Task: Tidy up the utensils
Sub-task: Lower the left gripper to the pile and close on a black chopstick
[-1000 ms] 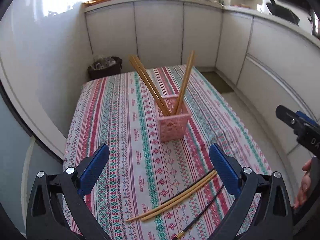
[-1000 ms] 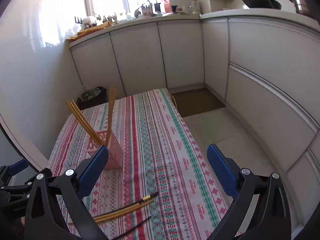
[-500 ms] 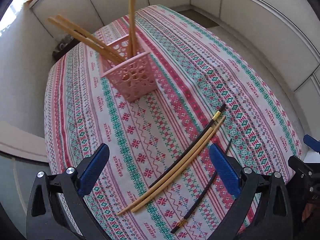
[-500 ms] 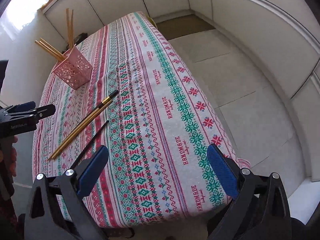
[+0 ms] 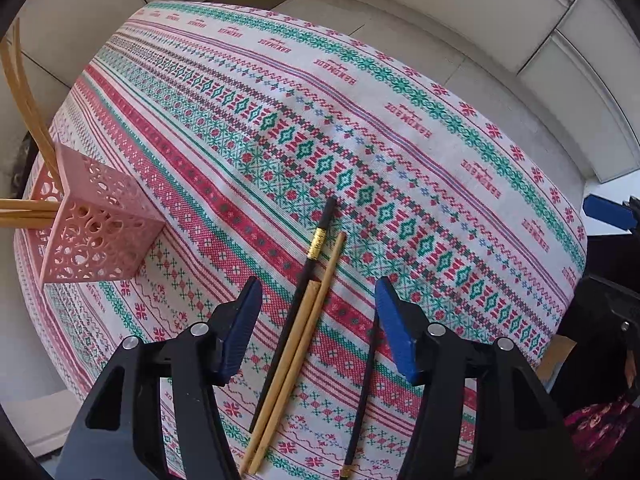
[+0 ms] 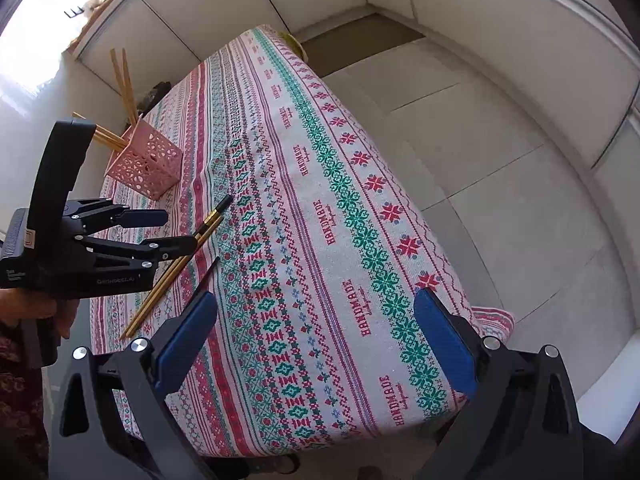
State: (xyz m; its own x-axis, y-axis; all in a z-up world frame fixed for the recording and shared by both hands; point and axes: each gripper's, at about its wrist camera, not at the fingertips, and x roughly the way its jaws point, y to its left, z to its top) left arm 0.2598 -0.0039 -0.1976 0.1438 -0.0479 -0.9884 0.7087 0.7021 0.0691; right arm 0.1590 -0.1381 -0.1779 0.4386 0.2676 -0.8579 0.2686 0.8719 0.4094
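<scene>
Chopsticks are lying loose on the patterned tablecloth [image 5: 400, 128], and the bundle nearest the work, a bamboo pair [image 5: 298, 356] pressed side by side against a black chopstick [image 5: 304, 280] with a gold band, is sitting right between the fingers of the left gripper [image 5: 318, 324], which is pointing down over it. Those jaws are closing at this moment, yet the blue pads [image 5: 240, 328] are not touching the sticks on either side, so nothing is gripped so far. A second, thinner black chopstick [image 5: 362, 392] is resting just inside the far-side finger, close enough that it may get caught up or nudged when the jaws come together. Off beyond the near-side finger, the pink perforated holder [image 5: 100, 232] is standing on the cloth with several bamboo chopsticks [image 6: 124, 80] already leaning out of it, so I would judge the job partly done: some sticks are housed, four are waiting on the table. The right gripper [image 6: 312, 344] is hanging with its fingers spread wide over bare cloth near the table's edge, holding nothing; the loose sticks are lying well beyond its left finger. Around all this, pale cabinet fronts [image 6: 480, 20] and a tiled floor [image 6: 500, 160] are framing the table, and a sleeve in dark floral print [image 5: 600, 420] is showing beside the left tool. Nothing is blocking the way to the holder.
</scene>
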